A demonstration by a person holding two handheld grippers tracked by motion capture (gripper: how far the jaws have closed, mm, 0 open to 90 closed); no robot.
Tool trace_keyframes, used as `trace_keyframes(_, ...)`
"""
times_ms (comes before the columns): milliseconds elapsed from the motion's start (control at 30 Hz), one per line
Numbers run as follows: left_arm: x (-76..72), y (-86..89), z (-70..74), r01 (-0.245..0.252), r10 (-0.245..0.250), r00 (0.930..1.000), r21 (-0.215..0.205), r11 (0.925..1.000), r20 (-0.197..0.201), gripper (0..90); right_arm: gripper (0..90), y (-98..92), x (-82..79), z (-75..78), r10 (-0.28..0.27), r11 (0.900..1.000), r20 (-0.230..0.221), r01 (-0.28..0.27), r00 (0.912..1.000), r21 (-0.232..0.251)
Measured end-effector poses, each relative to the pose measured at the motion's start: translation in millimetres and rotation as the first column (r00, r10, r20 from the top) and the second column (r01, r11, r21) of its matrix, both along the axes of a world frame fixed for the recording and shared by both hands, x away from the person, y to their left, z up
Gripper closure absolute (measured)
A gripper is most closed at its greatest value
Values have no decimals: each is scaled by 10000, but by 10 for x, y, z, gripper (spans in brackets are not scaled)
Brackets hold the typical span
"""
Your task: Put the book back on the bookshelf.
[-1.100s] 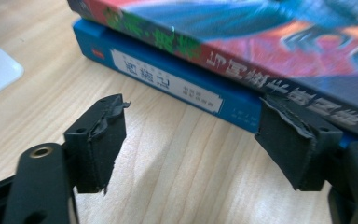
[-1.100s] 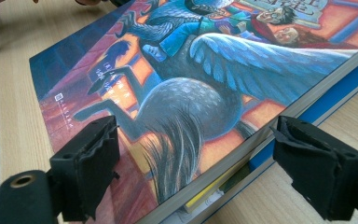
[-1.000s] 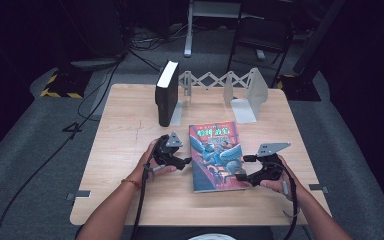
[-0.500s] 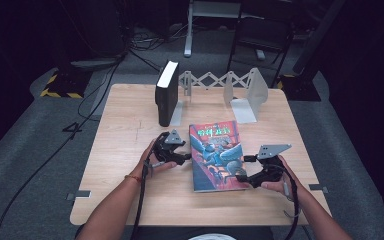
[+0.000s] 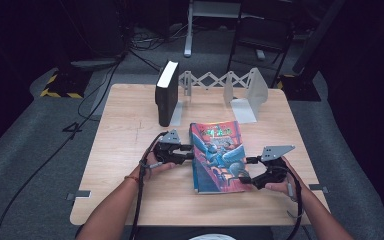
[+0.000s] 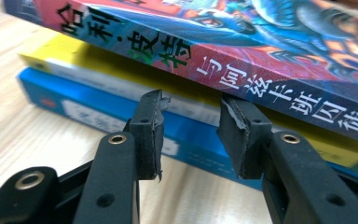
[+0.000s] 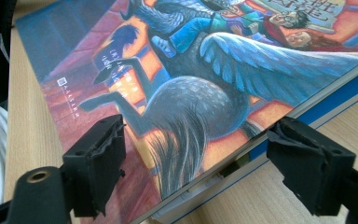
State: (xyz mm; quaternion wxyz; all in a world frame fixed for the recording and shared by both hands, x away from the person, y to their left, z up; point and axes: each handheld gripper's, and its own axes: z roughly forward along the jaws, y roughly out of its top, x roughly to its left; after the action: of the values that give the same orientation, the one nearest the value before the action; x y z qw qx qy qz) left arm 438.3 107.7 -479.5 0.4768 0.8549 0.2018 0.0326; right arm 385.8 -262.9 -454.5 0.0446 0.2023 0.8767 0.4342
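Two handheld grippers work at a stack of books near the front edge of the tabletop.

The left gripper has just been narrowing its jaws at the spine side; nothing is pinched yet, so the lift has not begun. The right gripper, also easing inward, straddles the top book at its front right corner, spread wide. Both point level, low over the wood.

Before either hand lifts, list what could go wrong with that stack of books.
1. The left gripper, its fingers just closing, brackets nothing yet at the yellow book; it may pinch one book only.
2. The top book overhangs askew and could slide off.
3. The right gripper stands wide open, so that side is unsupported.
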Motion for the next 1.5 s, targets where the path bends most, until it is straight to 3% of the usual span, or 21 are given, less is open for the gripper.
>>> trace_keyframes(33,1,-8,-13,214,-213,9997,110,9997,-106,556,214,-3,0,-4,-4,10000,3,4,10000,41)
trace_keyframes(67,1,-8,-13,214,-213,9997,110,9997,-106,552,214,-3,0,-4,-4,10000,3,4,10000,41)
trace_keyframes(200,-25,-71,-35,996,-981,9948,575,9934,-284,533,236,-21,-1,-5,89,9999,-6,-89,10000,95)
trace_keyframes(367,-95,-90,-39,1278,-1247,9913,791,9886,-432,471,282,-59,-47,-2,168,9998,-29,-168,9999,120)
trace_keyframes(533,-175,-33,-83,815,-773,9962,1137,9902,-409,376,286,-40,-107,4,240,9997,40,-240,9997,41)
trace_keyframes(767,-255,49,-66,540,-503,9981,1076,9927,-368,332,285,6,-180,22,194,9997,254,-190,9995,-180)
trace_keyframes(933,-276,93,-42,167,-173,9998,1148,9932,48,299,285,20,-239,28,186,9995,423,-175,9989,-252)
trace_keyframes(1033,-229,165,-51,-500,514,9986,853,9951,-146,270,286,25,-248,29,154,9996,452,-144,9989,-232)
trace_keyframes(1067,-203,216,-45,-625,646,9967,416,9972,-500,264,286,26,-247,28,132,9997,432,-124,9990,-203)
trace_keyframes(1167,-199,231,2,-709,690,9947,-228,9972,-760,252,285,36,-248,19,99,9998,397,-92,9992,-171)
trace_keyframes(1233,-201,193,20,-631,608,9941,-235,9977,-900,236,285,43,-250,14,83,9998,425,-74,9991,-192)
trace_keyframes(1300,-193,122,41,-809,763,9887,-305,9963,-1288,143,285,45,-256,15,113,9997,540,-101,9985,-230)
trace_keyframes(1333,-178,114,55,-1128,1074,9843,-312,9931,-1400,145,285,46,-257,16,109,9997,562,-96,9984,-239)
trace_keyframes(1467,-130,76,68,-1348,1293,9766,-206,9907,-1719,159,286,56,-262,25,161,9994,638,-141,9978,-318)
trace_keyframes(1500,-101,42,61,-1421,1356,9705,-187,9897,-1994,152,287,56,-261,25,176,9993,639,-156,9978,-326)
